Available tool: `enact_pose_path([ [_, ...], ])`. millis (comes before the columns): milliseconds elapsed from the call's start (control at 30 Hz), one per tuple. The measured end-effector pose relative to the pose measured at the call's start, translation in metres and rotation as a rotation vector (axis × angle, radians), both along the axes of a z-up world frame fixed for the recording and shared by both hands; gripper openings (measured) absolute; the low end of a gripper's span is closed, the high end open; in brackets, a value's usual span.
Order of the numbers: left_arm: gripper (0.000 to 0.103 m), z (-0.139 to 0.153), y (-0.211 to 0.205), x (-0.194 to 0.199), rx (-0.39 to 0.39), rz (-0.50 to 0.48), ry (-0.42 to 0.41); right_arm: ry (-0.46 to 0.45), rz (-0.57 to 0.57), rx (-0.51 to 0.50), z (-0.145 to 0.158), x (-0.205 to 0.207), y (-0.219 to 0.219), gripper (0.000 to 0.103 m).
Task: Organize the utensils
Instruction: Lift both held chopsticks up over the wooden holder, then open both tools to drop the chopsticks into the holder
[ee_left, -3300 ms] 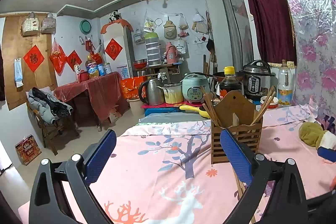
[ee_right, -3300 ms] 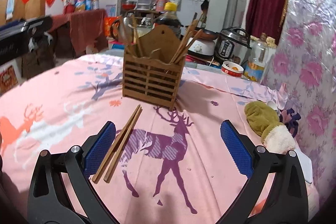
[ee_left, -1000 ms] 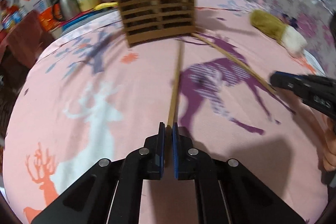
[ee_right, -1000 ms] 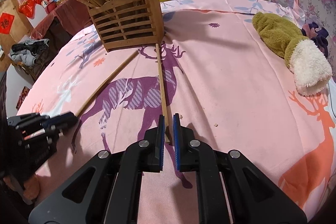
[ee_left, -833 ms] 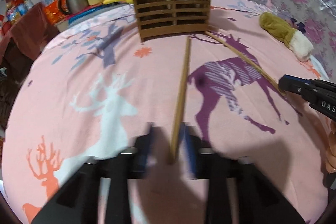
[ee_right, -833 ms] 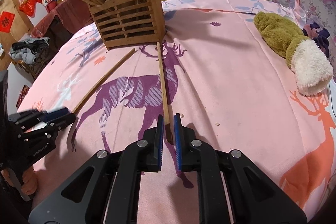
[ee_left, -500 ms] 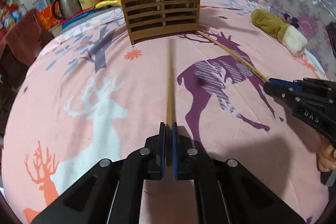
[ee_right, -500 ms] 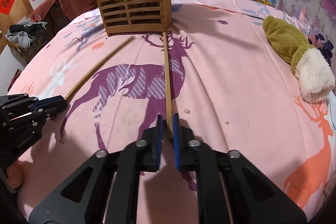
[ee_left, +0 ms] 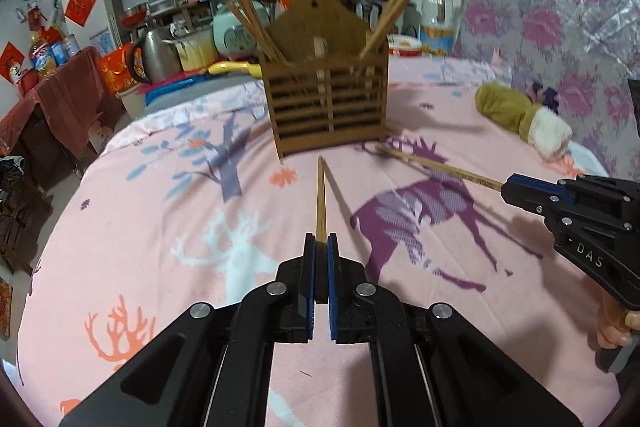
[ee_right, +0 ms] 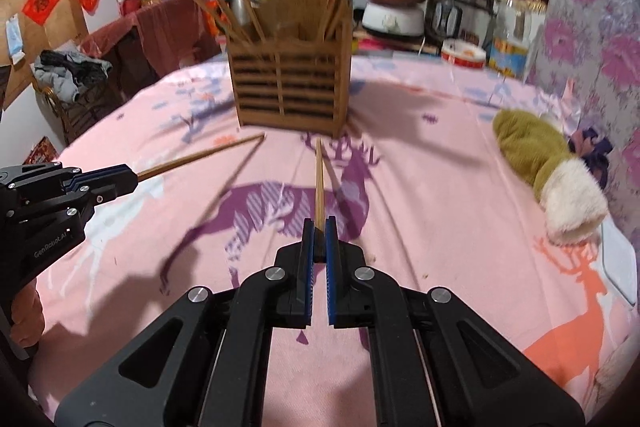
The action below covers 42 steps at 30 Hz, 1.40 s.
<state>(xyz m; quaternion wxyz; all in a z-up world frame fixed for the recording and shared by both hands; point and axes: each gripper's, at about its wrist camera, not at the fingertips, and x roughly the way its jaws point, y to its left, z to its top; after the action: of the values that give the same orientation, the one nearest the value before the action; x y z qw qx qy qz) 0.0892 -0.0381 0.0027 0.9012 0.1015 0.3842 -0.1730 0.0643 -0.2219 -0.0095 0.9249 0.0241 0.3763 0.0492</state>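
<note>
While each tongs pinches one chopstick by its rear end, left tongs [ee_left: 318,247] and right tongs [ee_right: 319,231] level; left chopstick [ee_left: 320,199] and right chopstick [ee_right: 319,183] point straight ahead at wooden holder [ee_left: 328,107] on desk [ee_left: 140,227]; holder ahead, roughly equidistant.

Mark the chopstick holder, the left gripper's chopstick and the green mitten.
chopstick holder [ee_left: 328,107], left wrist view, slatted front wall.
left gripper's chopstick [ee_left: 320,199], left wrist view, mid-shaft ahead of the pads.
green mitten [ee_right: 528,143], right wrist view, olive body.
</note>
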Motion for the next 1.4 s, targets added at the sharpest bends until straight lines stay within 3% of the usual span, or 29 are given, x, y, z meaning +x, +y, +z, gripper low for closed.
enact_pose_path([
  [200,0.006,0.025,0.003,0.003,-0.033,0.023,-0.048,-0.069,-0.016,0.031,0.021,-0.005,-0.003,0.006],
  [467,0.006,0.085,-0.008,0.020,-0.059,0.034,-0.142,-0.175,0.002,0.043,0.079,0.011,0.007,0.006],
  [900,0.006,0.151,-0.023,0.053,-0.154,0.032,-0.216,-0.289,-0.016,0.093,0.135,0.036,0.007,0.006],
  [1100,0.006,0.185,-0.022,0.066,-0.203,0.058,-0.306,-0.444,-0.086,0.132,0.165,0.054,-0.001,0.006],
  [1233,0.006,0.192,-0.020,0.081,-0.232,0.086,-0.331,-0.564,-0.149,0.163,0.175,0.065,-0.006,0.006],
  [1400,0.006,0.176,-0.023,0.107,-0.239,0.111,-0.306,-0.670,-0.198,0.143,0.173,0.087,-0.001,0.006],
])
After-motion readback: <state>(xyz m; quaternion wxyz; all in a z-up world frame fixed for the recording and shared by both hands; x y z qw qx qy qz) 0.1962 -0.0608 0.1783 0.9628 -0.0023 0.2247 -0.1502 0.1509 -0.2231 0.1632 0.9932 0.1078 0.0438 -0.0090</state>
